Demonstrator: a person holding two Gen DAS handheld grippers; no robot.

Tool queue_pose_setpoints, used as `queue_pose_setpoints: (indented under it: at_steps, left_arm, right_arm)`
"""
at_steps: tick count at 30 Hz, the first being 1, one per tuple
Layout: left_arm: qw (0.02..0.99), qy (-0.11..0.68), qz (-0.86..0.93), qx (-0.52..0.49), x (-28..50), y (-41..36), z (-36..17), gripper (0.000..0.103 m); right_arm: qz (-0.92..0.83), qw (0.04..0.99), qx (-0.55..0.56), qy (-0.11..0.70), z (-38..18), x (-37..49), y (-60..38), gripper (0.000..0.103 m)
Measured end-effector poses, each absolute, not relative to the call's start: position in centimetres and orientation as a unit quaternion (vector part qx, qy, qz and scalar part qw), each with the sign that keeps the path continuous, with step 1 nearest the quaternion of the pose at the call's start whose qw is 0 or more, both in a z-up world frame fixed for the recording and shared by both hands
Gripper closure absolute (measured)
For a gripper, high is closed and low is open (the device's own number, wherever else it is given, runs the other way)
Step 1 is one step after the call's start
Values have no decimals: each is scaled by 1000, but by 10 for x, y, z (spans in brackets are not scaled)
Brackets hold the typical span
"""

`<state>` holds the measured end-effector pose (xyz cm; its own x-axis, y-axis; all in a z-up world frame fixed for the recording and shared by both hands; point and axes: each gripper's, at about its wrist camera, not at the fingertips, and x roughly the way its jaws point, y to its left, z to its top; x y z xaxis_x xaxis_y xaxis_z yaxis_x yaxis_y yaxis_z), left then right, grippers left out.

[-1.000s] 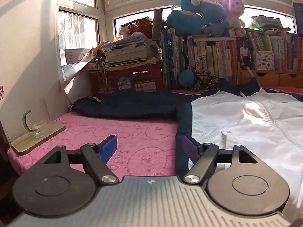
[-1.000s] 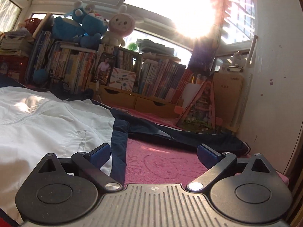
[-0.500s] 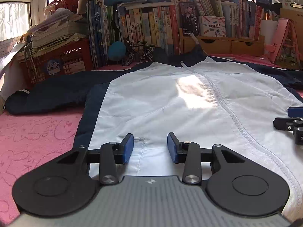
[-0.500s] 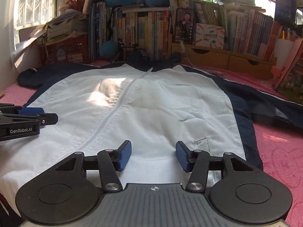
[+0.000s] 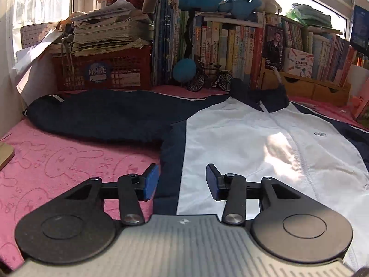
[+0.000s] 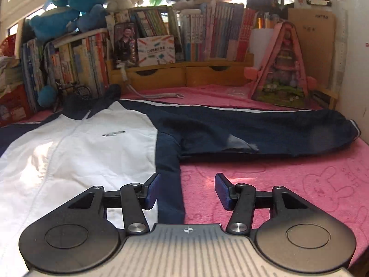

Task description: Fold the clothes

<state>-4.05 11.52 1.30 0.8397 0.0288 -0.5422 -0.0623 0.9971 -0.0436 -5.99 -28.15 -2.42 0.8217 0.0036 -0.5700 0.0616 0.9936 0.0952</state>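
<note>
Left gripper (image 5: 182,182) | opening (empty) | over jacket (image 5: 253,143) side edge

Both wrist cameras are sitting low and close over the jacket (image 5: 242,143), looking forward and slightly down toward the bookshelf (image 6: 207,30). The left view is covering its left sleeve, the right view its right sleeve; both are sharing the white front.

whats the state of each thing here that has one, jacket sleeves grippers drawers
jacket: spread flat, zipped shut
its left-view sleeve: stretched out sideways, unfolded
its right-view sleeve: stretched out sideways, unfolded
left gripper: jaws opening, gripping nothing
right gripper: open, gripping nothing
wooden drawers: shut
</note>
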Motion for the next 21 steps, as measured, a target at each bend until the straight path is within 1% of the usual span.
queue_pose_setpoints:
  at_steps: [2, 5, 7, 8, 9, 10, 11, 14, 19, 21]
  left_arm:
    - [958, 283, -31, -26, -24, 90, 16, 60]
    - [949, 295, -108, -9, 5, 48, 13, 59]
    - [938, 317, -141, 13, 26, 21, 2, 66]
    - [931, 331, -152, 19, 37, 10, -6, 74]
    - [924, 345, -163, 26, 48, 0, -13, 79]
    - [918, 359, -168, 28, 58, -7, -20, 80]
    - [912, 372, -172, 31, 67, -13, -27, 81]
    - [920, 354, -157, 64, 89, -24, -35, 81]
    - [921, 366, -123, 45, 148, -23, -34, 81]
    - [923, 365, -108, 48, 173, -26, -36, 81]
  right_arm:
    - [37, 950, 69, 301, -20, -49, -265, 50]
    - [76, 946, 63, 307, -22, -41, -236, 50]
    - [102, 943, 58, 312, -24, -41, -215, 51]
    - [115, 941, 56, 314, -25, -42, -205, 52]
    - [123, 939, 55, 316, -28, -46, -198, 52]
    - [130, 938, 53, 318, -30, -51, -191, 52]
    - [138, 936, 51, 320, -32, -56, -185, 52]
    - [150, 934, 47, 321, -42, -65, -173, 52]
    - [142, 943, 16, 302, -55, -71, -158, 51]
    - [139, 945, -6, 294, -58, -75, -151, 48]
